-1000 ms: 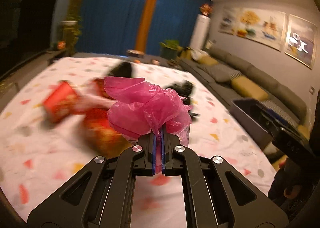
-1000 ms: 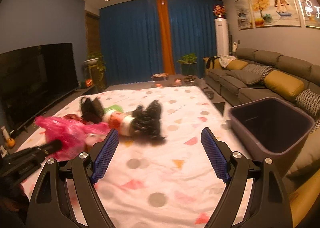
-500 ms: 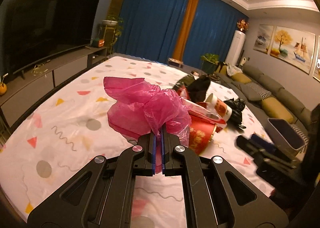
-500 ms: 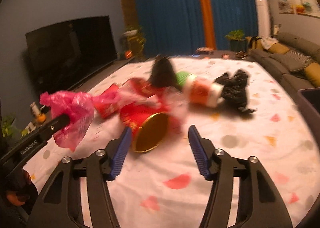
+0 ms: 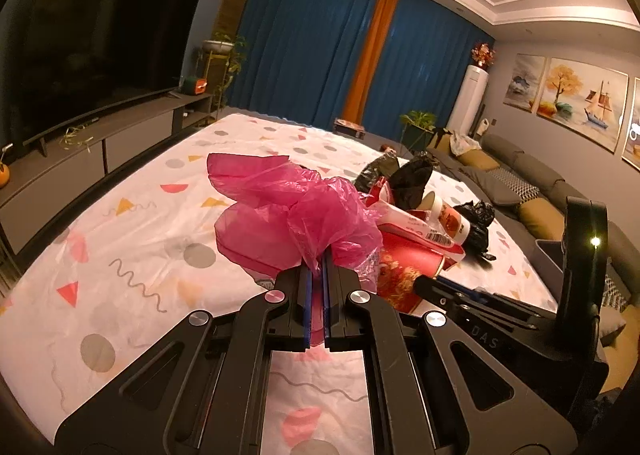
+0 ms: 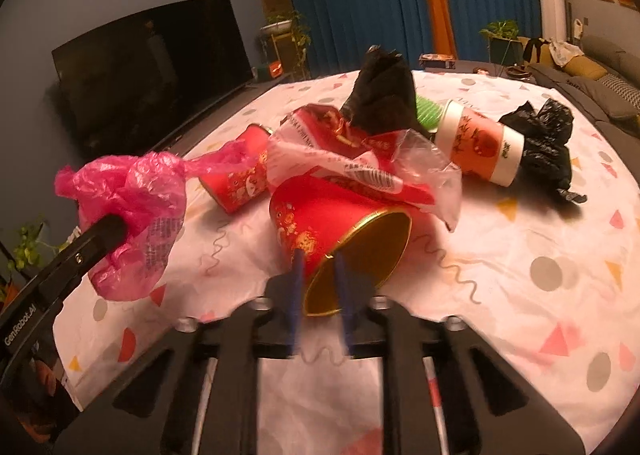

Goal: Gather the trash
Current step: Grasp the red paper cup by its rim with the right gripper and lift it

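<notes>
My left gripper (image 5: 316, 267) is shut on a crumpled pink plastic bag (image 5: 296, 211) and holds it above the table; the bag also shows in the right wrist view (image 6: 128, 207). My right gripper (image 6: 320, 275) has its jaws narrowed around the rim of a tipped red paper cup with a gold inside (image 6: 340, 235); whether it grips is unclear. Behind lie a clear wrapper (image 6: 360, 167), a second red cup (image 6: 240, 179), a white-and-red cup (image 6: 480, 147) and black bags (image 6: 540, 135).
The table has a white cloth with coloured shapes (image 5: 140, 255). A TV (image 5: 92, 43) on a low cabinet stands at left. A sofa (image 5: 540, 191) runs along the right. Part of a dark bin (image 5: 552, 255) shows behind the right gripper's body.
My right gripper has moved in low to the red cup and its jaws have narrowed around the rim. The left gripper still holds the pink bag, shifted slightly.
</notes>
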`<state>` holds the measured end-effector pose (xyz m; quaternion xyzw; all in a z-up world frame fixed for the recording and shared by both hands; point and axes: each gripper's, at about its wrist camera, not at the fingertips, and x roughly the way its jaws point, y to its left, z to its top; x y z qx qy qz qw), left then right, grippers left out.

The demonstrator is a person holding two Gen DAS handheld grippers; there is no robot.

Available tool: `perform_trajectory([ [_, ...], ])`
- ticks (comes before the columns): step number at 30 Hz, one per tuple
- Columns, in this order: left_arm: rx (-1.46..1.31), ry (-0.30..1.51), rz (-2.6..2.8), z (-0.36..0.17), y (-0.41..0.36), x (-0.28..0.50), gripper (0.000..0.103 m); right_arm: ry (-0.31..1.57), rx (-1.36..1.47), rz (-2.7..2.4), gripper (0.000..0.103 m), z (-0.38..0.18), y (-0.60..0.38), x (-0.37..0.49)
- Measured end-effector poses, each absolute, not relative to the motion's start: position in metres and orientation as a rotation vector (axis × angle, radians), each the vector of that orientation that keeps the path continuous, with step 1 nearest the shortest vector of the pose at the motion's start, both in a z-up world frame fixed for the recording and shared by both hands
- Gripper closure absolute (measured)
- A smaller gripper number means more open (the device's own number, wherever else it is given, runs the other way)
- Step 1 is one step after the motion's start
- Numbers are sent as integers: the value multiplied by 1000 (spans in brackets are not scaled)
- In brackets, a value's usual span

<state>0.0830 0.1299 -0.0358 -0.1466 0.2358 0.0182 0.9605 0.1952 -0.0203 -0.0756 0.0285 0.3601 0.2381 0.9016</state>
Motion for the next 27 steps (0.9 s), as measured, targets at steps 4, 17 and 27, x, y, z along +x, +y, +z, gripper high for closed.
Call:
perform_trajectory([
  [4,-295,480,37,-35,127,83,100,720,48,502,99,-71,-29,184],
  [17,-256,475,-8,-23,91,78,100,600,32,445,99,-43,-102,112],
  [27,-206,465,-60,-10,56,76,100,544,68,374,99,-28,-150,95],
])
